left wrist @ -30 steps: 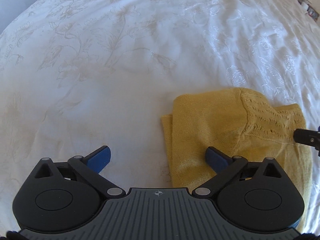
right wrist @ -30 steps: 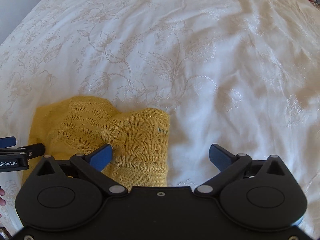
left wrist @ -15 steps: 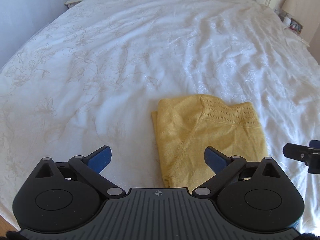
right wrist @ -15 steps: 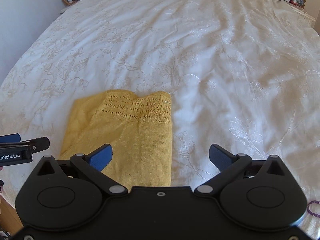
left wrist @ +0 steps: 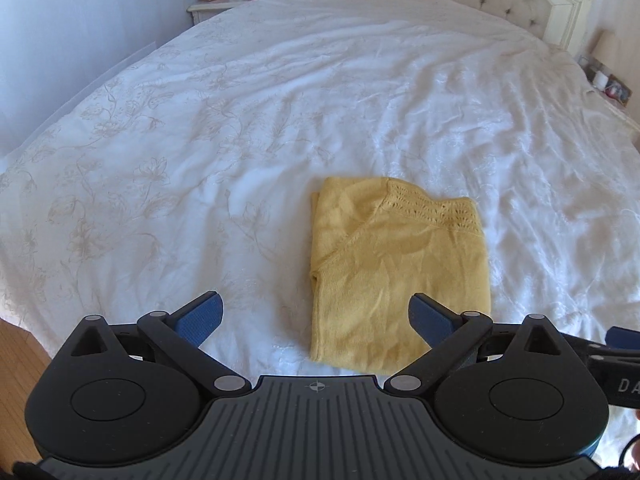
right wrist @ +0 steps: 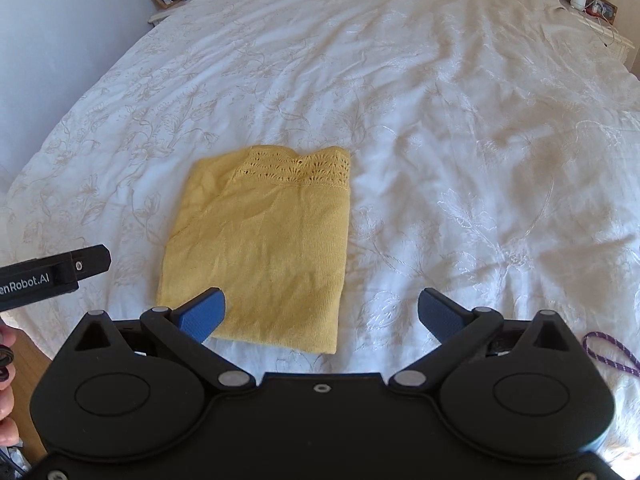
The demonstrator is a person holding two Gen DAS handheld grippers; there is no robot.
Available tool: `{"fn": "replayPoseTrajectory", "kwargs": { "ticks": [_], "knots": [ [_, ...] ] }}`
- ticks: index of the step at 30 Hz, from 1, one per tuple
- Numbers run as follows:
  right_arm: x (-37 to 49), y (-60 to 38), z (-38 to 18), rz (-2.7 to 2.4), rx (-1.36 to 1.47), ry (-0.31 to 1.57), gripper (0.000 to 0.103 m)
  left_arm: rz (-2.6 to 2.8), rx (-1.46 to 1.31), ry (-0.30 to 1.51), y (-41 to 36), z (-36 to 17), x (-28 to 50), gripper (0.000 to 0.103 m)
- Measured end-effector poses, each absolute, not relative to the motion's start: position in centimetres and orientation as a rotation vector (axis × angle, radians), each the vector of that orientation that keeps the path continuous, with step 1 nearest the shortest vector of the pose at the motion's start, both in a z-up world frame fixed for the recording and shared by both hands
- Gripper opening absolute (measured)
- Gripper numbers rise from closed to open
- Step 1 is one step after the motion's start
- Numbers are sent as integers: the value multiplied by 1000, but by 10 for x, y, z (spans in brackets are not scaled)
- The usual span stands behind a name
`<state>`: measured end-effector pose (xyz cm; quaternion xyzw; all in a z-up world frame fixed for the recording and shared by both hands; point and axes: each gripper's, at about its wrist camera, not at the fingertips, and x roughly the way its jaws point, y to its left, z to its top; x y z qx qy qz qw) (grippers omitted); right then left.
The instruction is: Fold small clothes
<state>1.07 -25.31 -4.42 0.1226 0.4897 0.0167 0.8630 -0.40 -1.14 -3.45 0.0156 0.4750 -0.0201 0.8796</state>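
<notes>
Folded yellow knit top (left wrist: 396,272) alone on white embroidered bedspread (left wrist: 240,128).

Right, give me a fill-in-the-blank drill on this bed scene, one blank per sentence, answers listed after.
1. The folded garment lying on the bedspread is ____ in colour.
2. The left gripper and right gripper both have their fingers ____.
3. The garment's openwork lace band runs along the edge ____ from the grippers.
4. The pads on the fingers are ____.

Answers: yellow; open; farthest; blue
</notes>
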Motion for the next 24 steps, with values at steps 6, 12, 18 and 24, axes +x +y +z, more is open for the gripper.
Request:
{"fn": "replayPoseTrajectory", "kwargs": {
  "ticks": [6,12,18,24],
  "knots": [
    [-15,-261,-38,46,325,1027,102,-26,57,1040,-13,-37,-28,100],
    [-37,-258,-35,49,313,1015,102,-21,65,1048,-9,-37,-49,100],
    [-53,-251,-34,58,308,1013,102,-33,82,1056,-7,-36,-62,100],
    [-61,-248,-28,52,300,989,102,-48,66,1070,-7,-35,-71,100]
  ]
}}
